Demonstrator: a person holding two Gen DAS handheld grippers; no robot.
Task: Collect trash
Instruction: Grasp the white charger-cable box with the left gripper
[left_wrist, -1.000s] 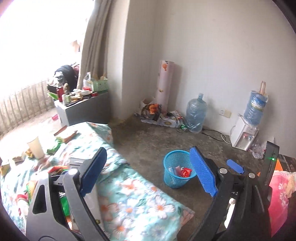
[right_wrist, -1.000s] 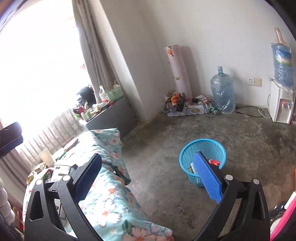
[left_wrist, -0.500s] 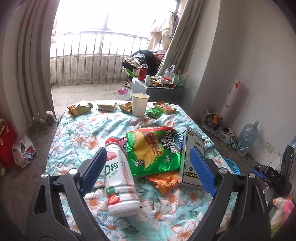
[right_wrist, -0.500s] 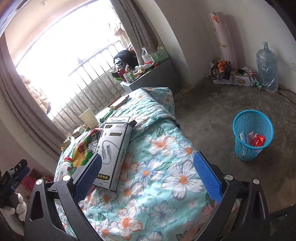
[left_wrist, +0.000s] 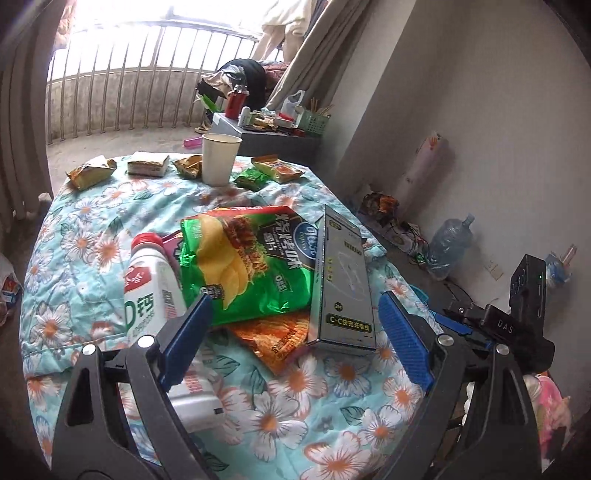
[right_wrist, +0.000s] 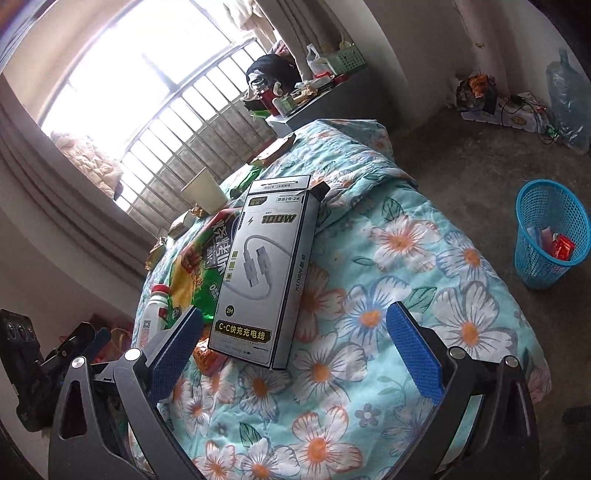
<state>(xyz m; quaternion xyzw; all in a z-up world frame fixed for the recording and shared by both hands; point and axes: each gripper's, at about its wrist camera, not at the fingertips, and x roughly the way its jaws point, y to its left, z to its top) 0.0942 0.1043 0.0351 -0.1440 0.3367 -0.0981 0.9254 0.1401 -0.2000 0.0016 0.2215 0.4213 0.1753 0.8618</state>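
Green chip bag (left_wrist: 247, 262), one bottle (left_wrist: 153, 284), one box (left_wrist: 341, 284).

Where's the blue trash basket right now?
In the right wrist view, the blue trash basket stands on the concrete floor at far right, beside the floral-covered table, already holding some wrappers.

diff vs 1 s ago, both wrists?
Both cameras swung from the floor and blue plastic trash basket to the floral-clothed table, closing on the grey cable box and green chip bag. Left gripper and right gripper stayed open, empty; litter unmoved.
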